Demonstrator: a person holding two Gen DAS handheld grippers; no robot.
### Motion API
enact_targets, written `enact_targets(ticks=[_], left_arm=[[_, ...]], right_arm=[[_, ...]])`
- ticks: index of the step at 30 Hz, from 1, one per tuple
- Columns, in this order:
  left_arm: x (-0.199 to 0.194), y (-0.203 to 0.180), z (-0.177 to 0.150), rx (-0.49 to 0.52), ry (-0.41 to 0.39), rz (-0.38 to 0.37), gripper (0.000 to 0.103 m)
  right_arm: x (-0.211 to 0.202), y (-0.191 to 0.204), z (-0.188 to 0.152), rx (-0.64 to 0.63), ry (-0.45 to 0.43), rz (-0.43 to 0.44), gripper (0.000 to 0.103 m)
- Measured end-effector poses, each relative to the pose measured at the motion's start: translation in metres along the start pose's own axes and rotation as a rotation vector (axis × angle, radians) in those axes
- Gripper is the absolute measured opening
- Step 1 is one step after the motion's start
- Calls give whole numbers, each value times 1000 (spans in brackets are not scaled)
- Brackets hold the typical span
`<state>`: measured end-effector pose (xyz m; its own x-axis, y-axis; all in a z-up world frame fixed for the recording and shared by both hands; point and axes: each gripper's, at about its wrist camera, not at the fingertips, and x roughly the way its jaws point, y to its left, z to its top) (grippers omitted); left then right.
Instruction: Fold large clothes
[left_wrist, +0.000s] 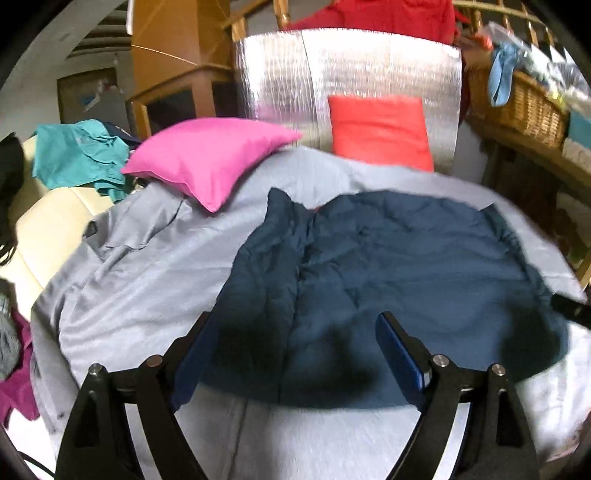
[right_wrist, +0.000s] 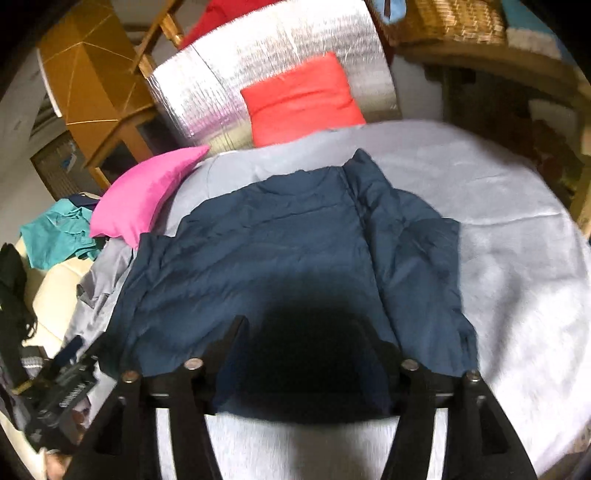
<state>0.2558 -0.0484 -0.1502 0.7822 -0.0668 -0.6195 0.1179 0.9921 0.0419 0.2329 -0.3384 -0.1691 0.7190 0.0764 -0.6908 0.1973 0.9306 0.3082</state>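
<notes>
Dark navy fabric garment (left_wrist: 388, 266), folded, is laid flat on pale grey bedsheet (left_wrist: 147, 280). Left gripper (left_wrist: 295, 354) and right gripper (right_wrist: 306, 354): jaws are spread above it, nothing pinched.

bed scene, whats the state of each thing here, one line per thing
navy garment: spread on the bed, partly folded, one side turned over the middle
grey bedsheet: wrinkled, rumpled at its left edge
pink pillow: lying tilted on the sheet
red pillow: propped upright against the silver panel
teal garment: crumpled, unfolded
left hand-held gripper: open, empty
right hand-held gripper: open, empty
</notes>
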Motion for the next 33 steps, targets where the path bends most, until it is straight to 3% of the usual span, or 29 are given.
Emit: enact_targets(ticks=[2, 9, 14, 19, 25, 33], left_arm=[[-25, 2, -3, -11, -14, -8, 89], [-99, 10, 8, -29, -94, 77, 91], [-160, 16, 14, -43, -188, 129, 94], [-207, 23, 15, -59, -226, 130, 94], [-253, 29, 14, -78, -275, 77, 94], [-297, 23, 9, -35, -328, 98, 94]], right_arm=[[-15, 8, -9, -25, -17, -16, 67], [-90, 35, -42, -112, -108, -126, 81], [-139, 49, -47, -136, -162, -132, 86], [-177, 62, -52, -137, -182, -129, 87], [-211, 75, -65, -93, -154, -106, 87], [-253, 97, -84, -130, -192, -136, 87]])
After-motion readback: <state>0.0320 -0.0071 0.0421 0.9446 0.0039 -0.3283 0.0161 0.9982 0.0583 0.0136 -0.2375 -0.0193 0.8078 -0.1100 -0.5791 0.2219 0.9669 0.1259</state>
